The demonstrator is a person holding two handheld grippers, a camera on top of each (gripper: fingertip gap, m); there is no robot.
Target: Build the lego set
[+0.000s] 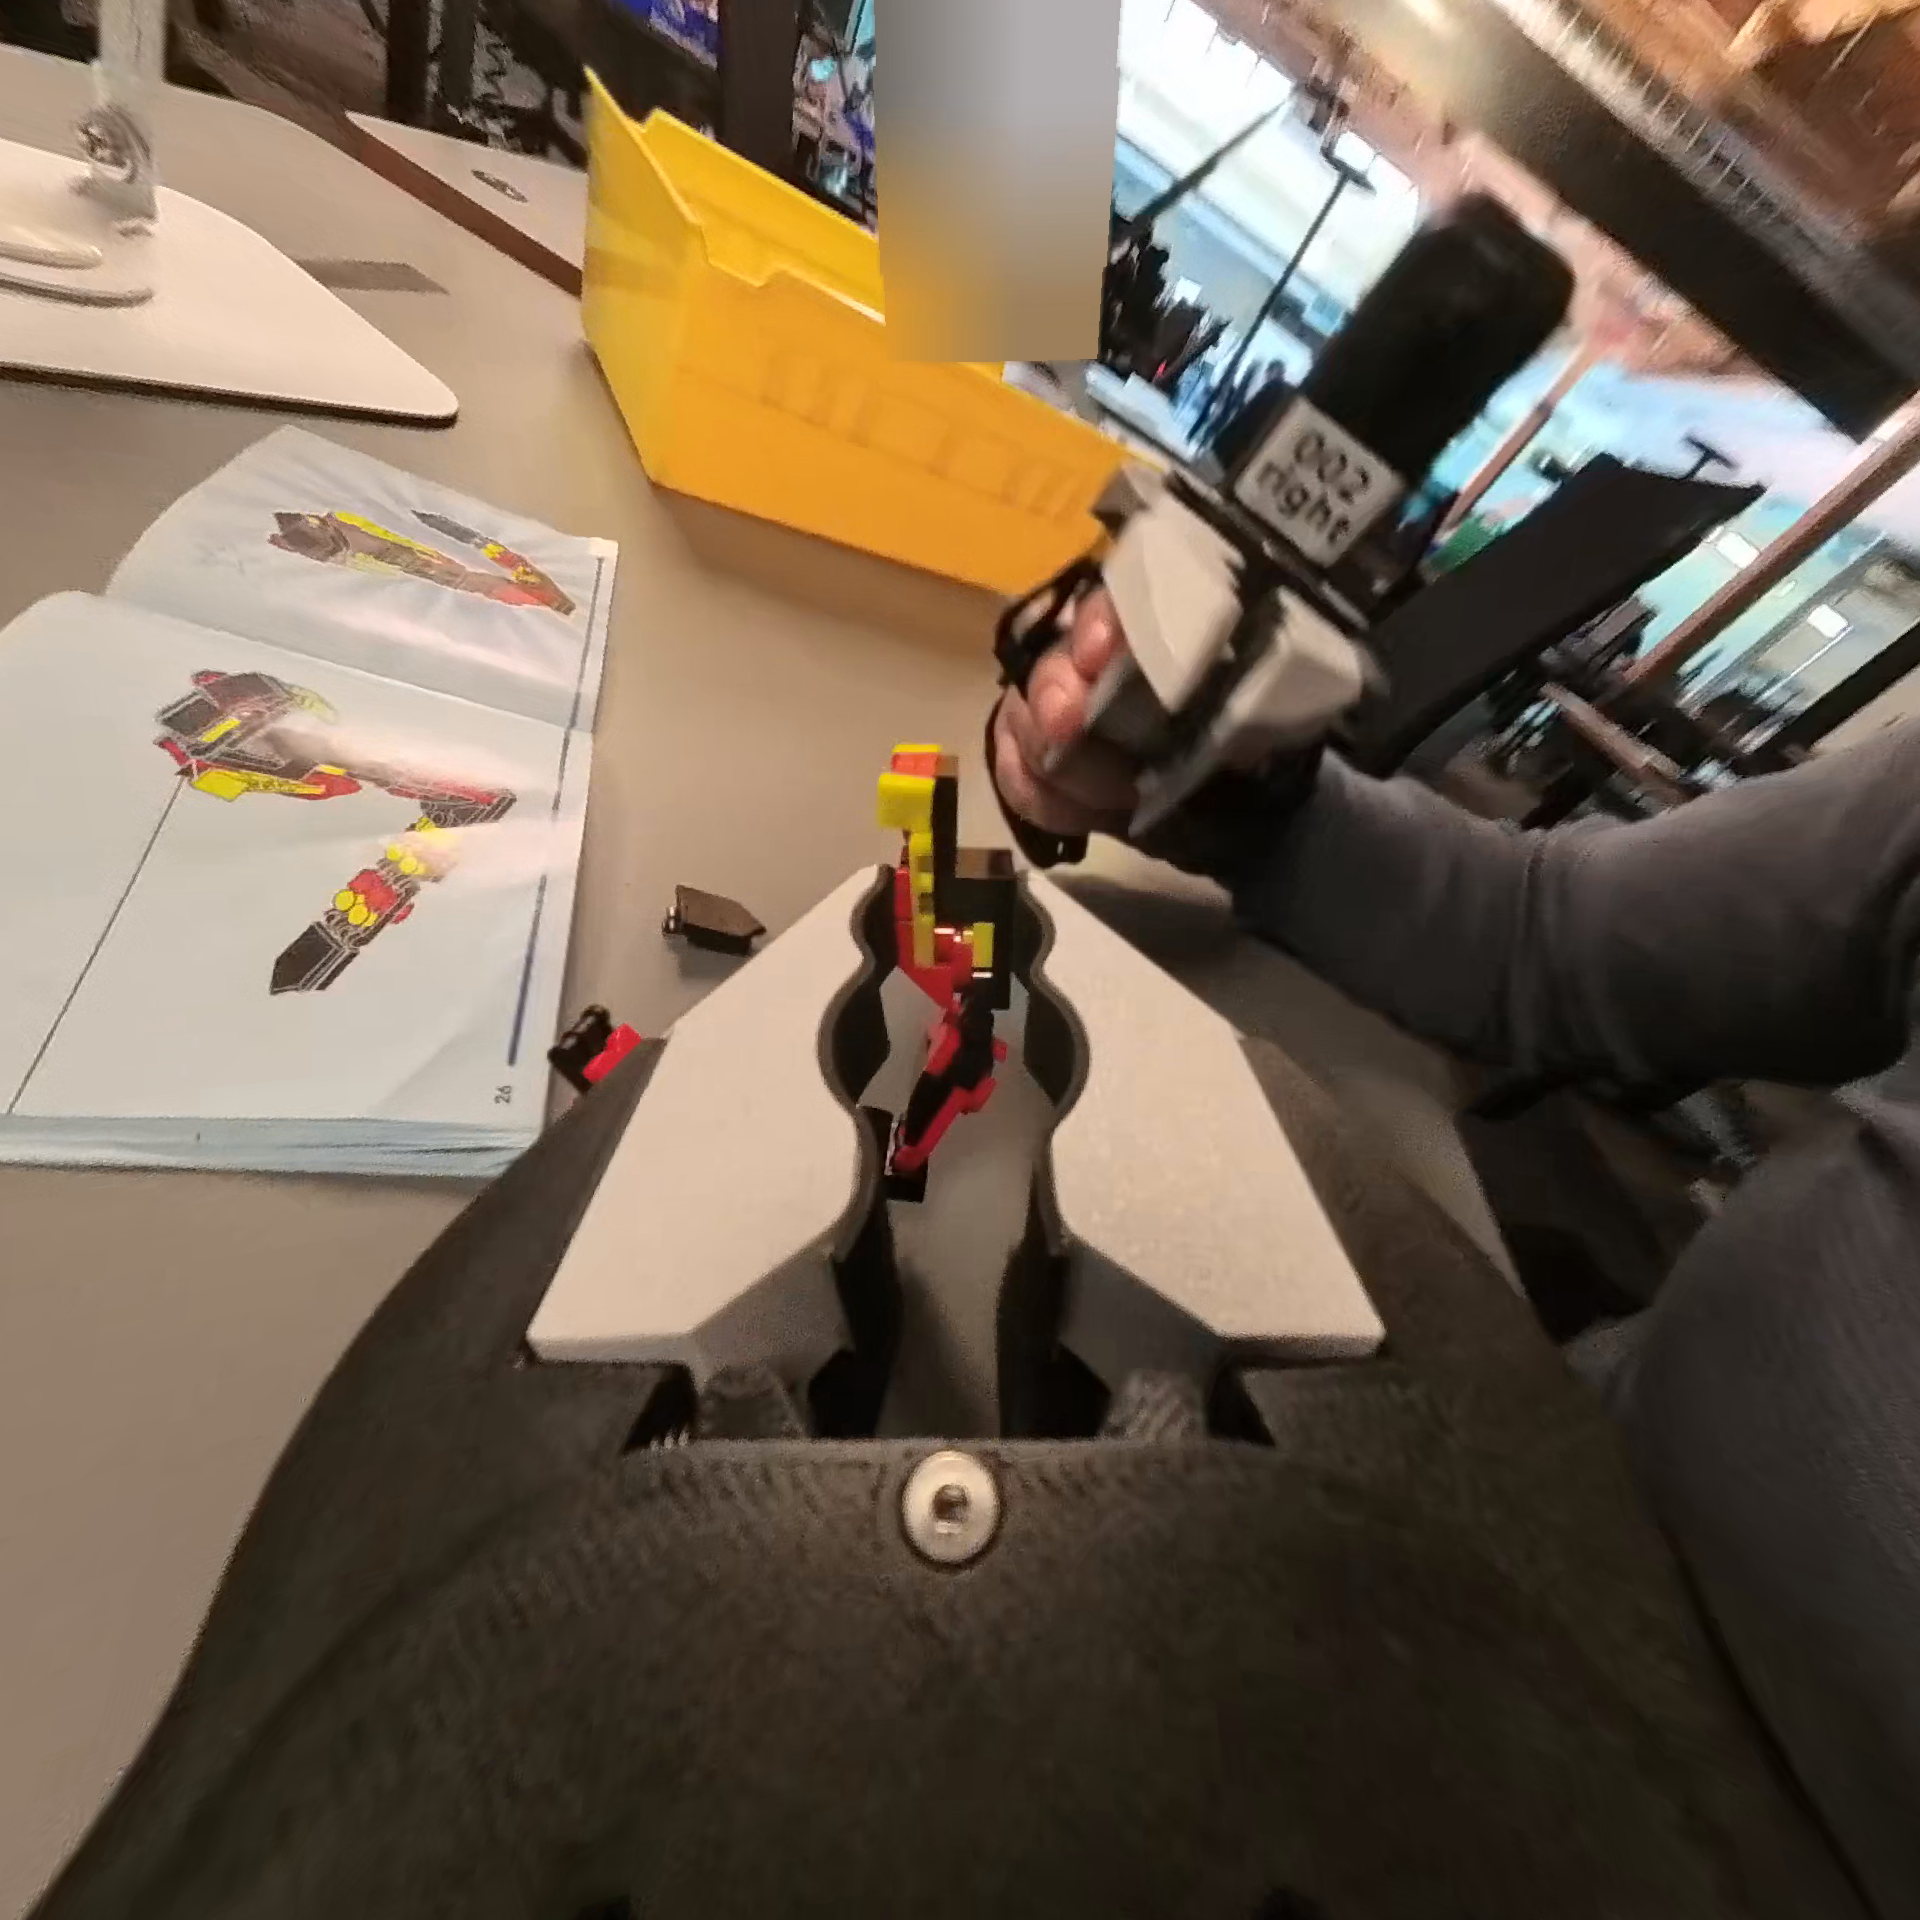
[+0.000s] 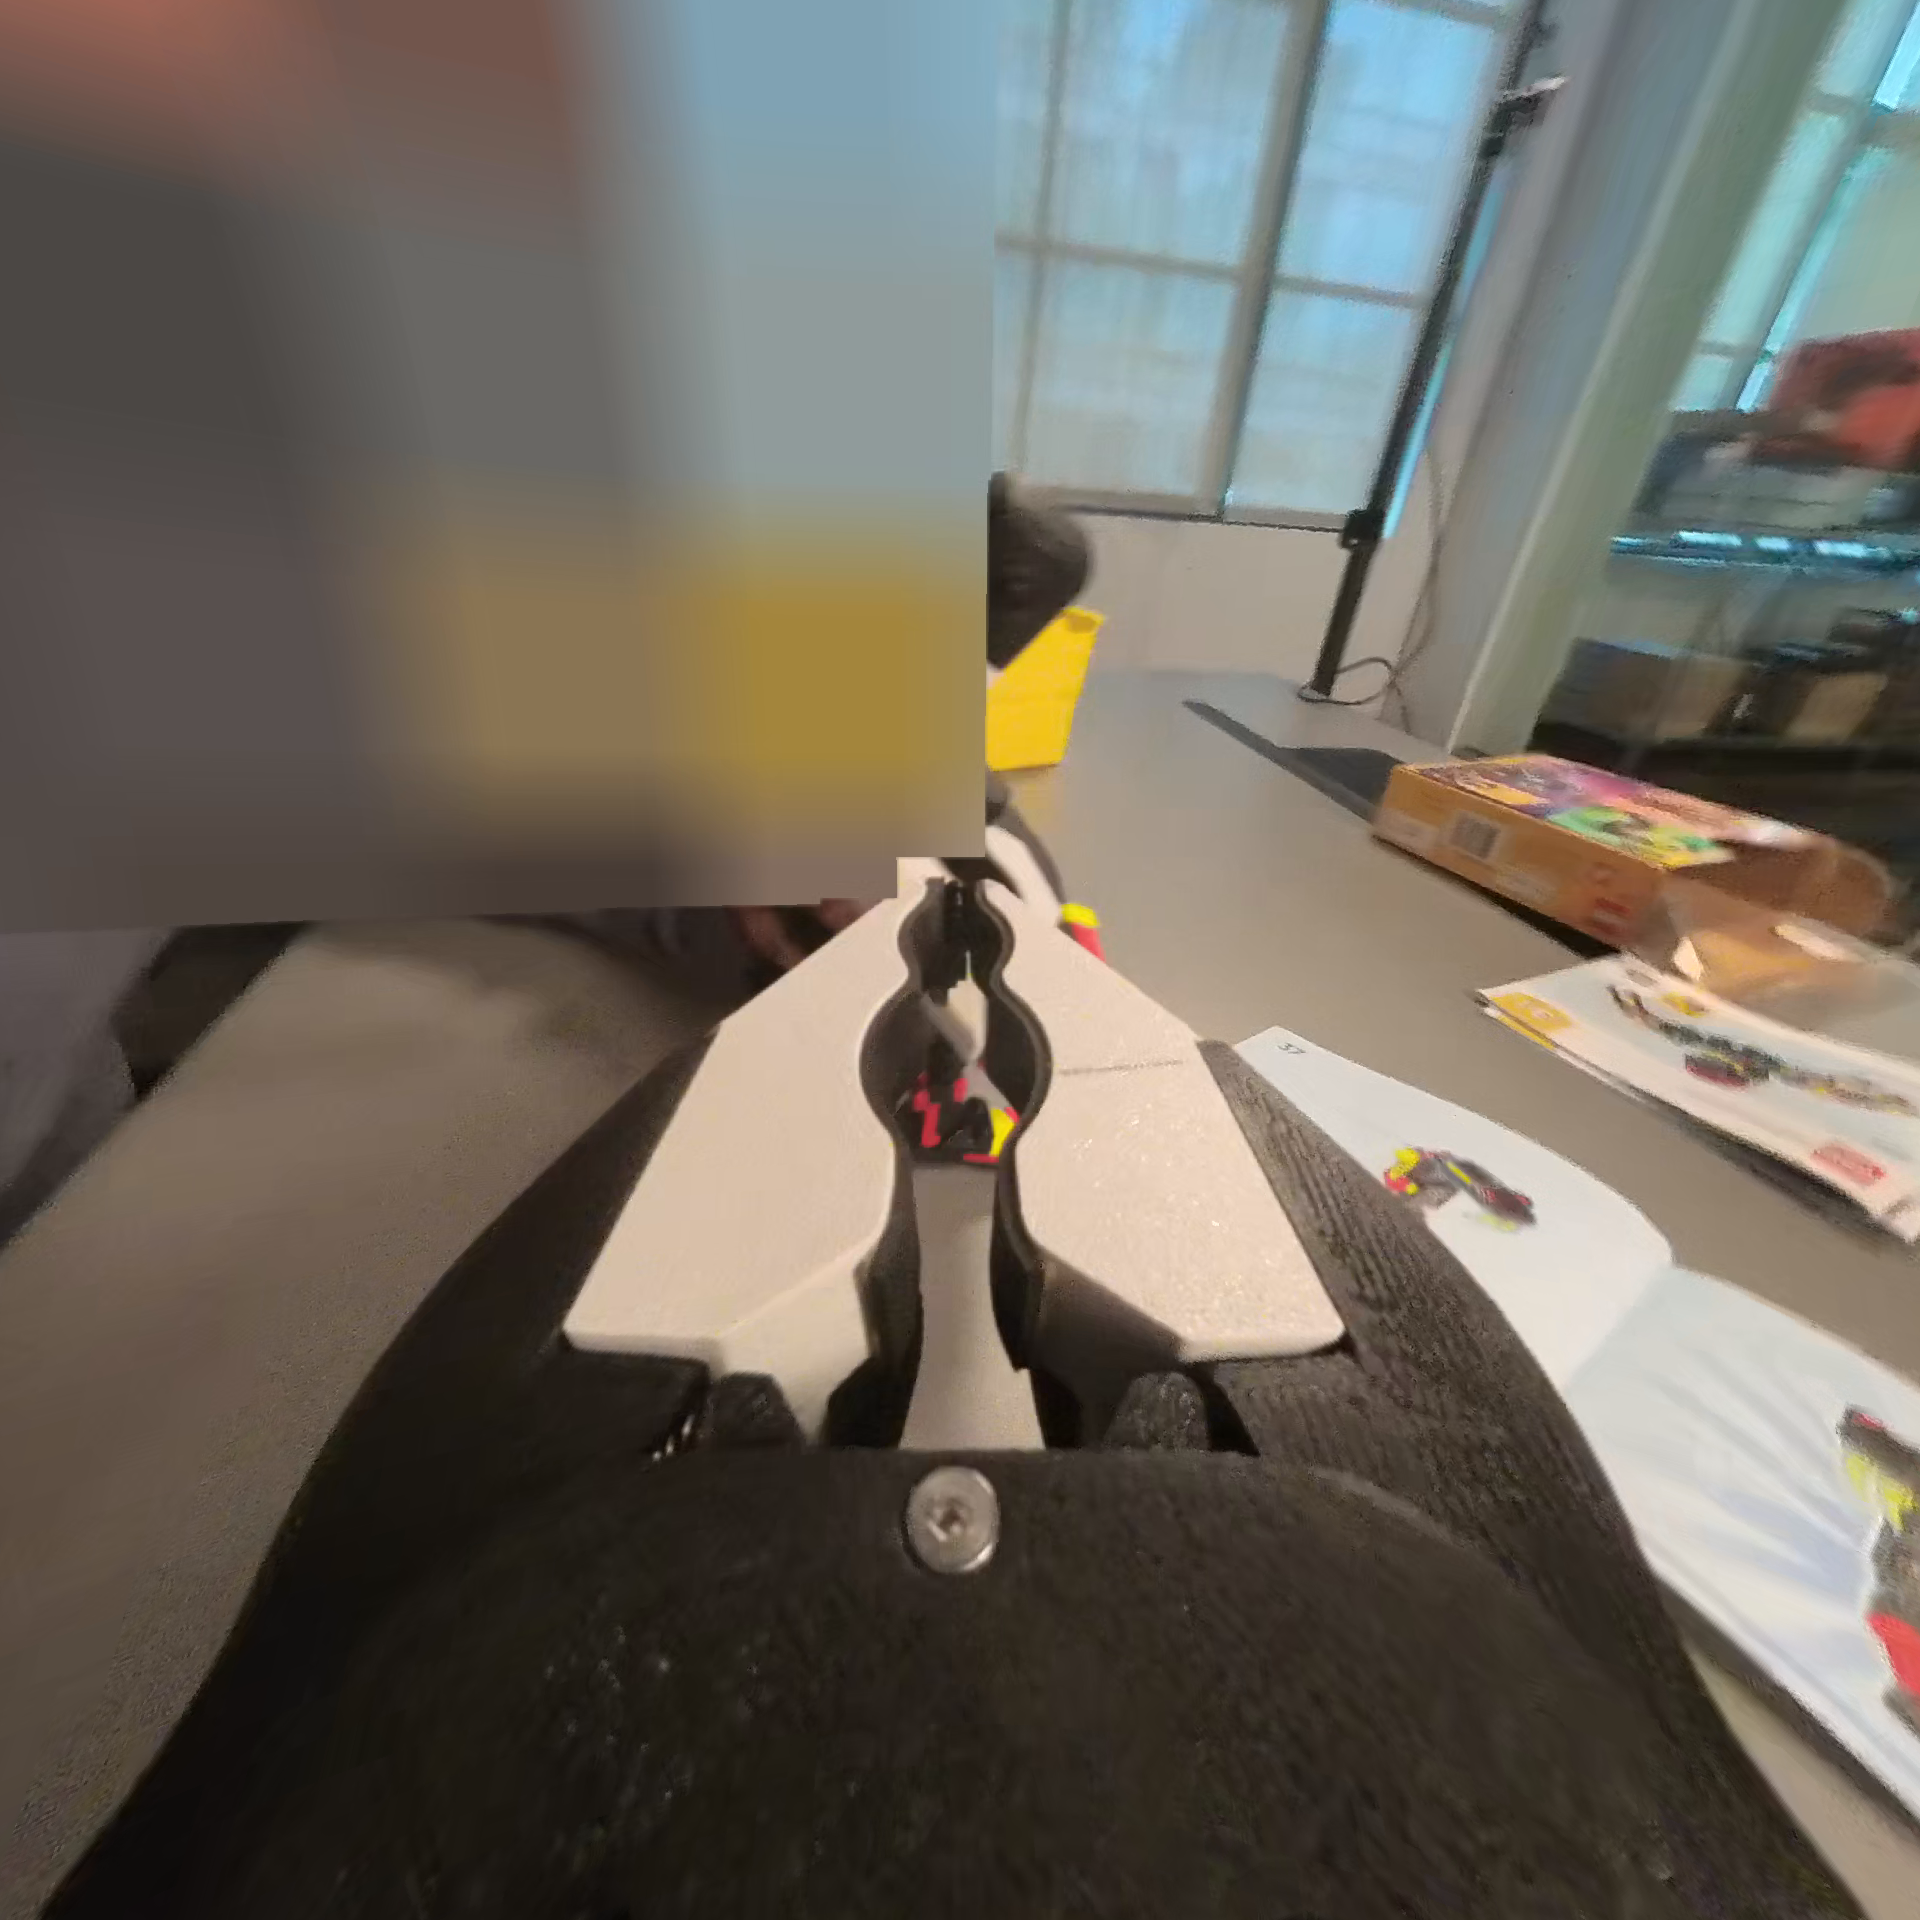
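My left gripper (image 1: 951, 914) is shut on a red, black and yellow lego assembly (image 1: 940, 935) and holds it upright above the grey table (image 1: 790, 707). My right gripper (image 1: 1091, 800), held by a hand, hovers just right of and above the assembly's yellow top. In the right wrist view my right gripper (image 2: 951, 909) is shut on a thin black lego piece (image 2: 950, 935). A red and yellow bit of the assembly (image 2: 1081, 925) shows just right of its tips. More red, black and yellow lego shows through the gap between the fingers, unclear what.
An open instruction booklet (image 1: 291, 810) lies at left; it also shows in the right wrist view (image 2: 1558, 1299). Loose black (image 1: 712, 920) and red-black (image 1: 597, 1044) pieces lie beside it. A yellow bin (image 1: 790, 364) stands behind. A lego box (image 2: 1538, 842) and a second booklet (image 2: 1714, 1070) lie at right. One gripper's finger ends stand about 5 centimetres off the other's.
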